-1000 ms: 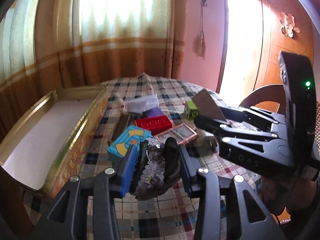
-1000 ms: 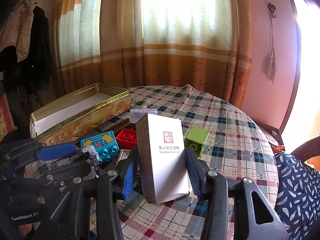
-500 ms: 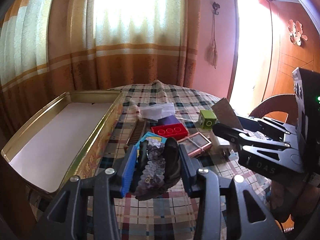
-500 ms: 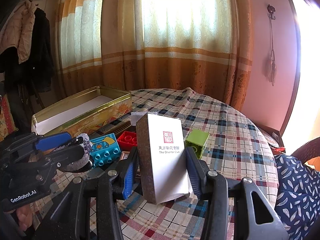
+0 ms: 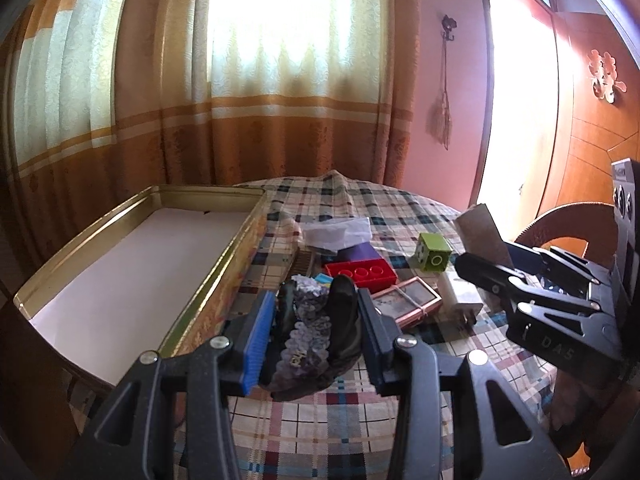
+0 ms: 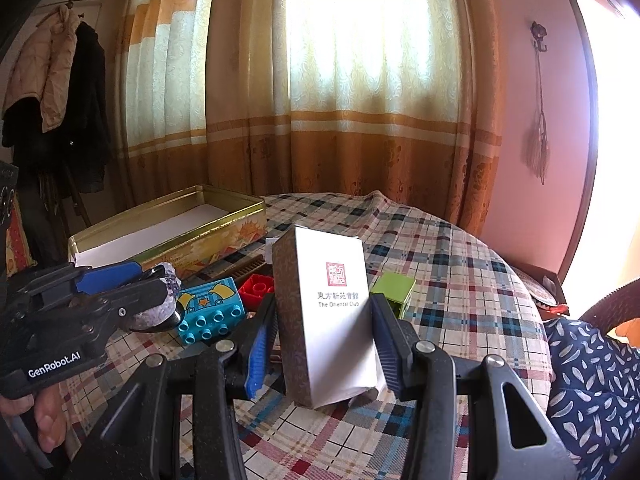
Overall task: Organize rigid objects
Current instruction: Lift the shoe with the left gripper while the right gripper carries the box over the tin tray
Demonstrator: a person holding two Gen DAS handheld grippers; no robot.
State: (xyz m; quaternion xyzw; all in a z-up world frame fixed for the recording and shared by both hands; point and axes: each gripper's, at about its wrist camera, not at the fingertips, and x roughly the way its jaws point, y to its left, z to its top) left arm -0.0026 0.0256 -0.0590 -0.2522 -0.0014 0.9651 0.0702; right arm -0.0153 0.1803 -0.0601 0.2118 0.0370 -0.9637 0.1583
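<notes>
Still, the open gold tin [image 5: 132,276] sits empty at the table's left; the right gripper [image 6: 320,344] grasps the white carton [image 6: 328,316], the left gripper [image 5: 312,336] clenches the purple crystal rock [image 5: 308,328], whose lumpy faces might slip between pads

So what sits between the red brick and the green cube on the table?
Left wrist view: only bare plaid tablecloth separates the red brick from the green cube; a purple piece lies just behind the brick.
</notes>
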